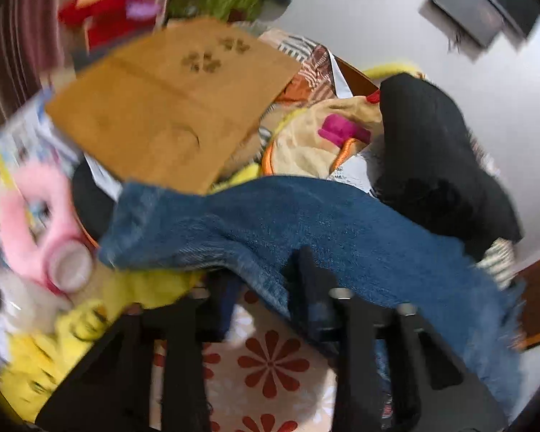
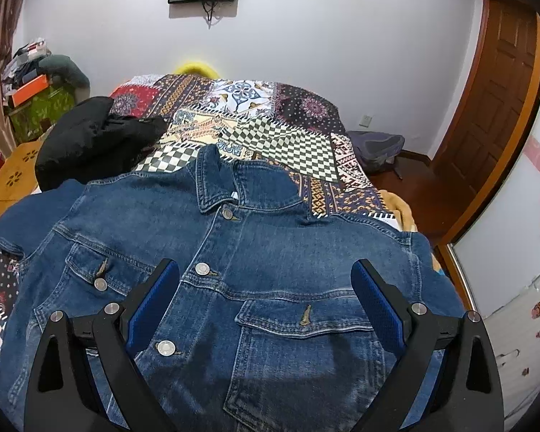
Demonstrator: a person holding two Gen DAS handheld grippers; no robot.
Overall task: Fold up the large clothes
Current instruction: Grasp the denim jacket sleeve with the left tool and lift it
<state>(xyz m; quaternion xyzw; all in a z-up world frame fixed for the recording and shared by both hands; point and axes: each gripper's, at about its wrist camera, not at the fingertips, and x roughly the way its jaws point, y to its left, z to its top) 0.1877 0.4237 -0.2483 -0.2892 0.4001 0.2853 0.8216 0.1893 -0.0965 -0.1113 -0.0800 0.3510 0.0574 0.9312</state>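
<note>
A blue denim jacket (image 2: 255, 280) lies front up on the patterned bedspread (image 2: 288, 136), collar toward the far wall. My right gripper (image 2: 264, 288) hovers open over its chest, blue pads wide apart, holding nothing. In the blurred left wrist view, my left gripper (image 1: 266, 280) is shut on a fold of the jacket's denim (image 1: 306, 223), likely a sleeve, which drapes across the view over the bed's edge.
A black garment (image 2: 97, 140) is heaped at the jacket's left shoulder, also in the left view (image 1: 435, 165). A wooden stool (image 1: 169, 104), toys and a yellow cloth (image 1: 46, 352) crowd the floor beside the bed. A door (image 2: 493, 115) stands at the right.
</note>
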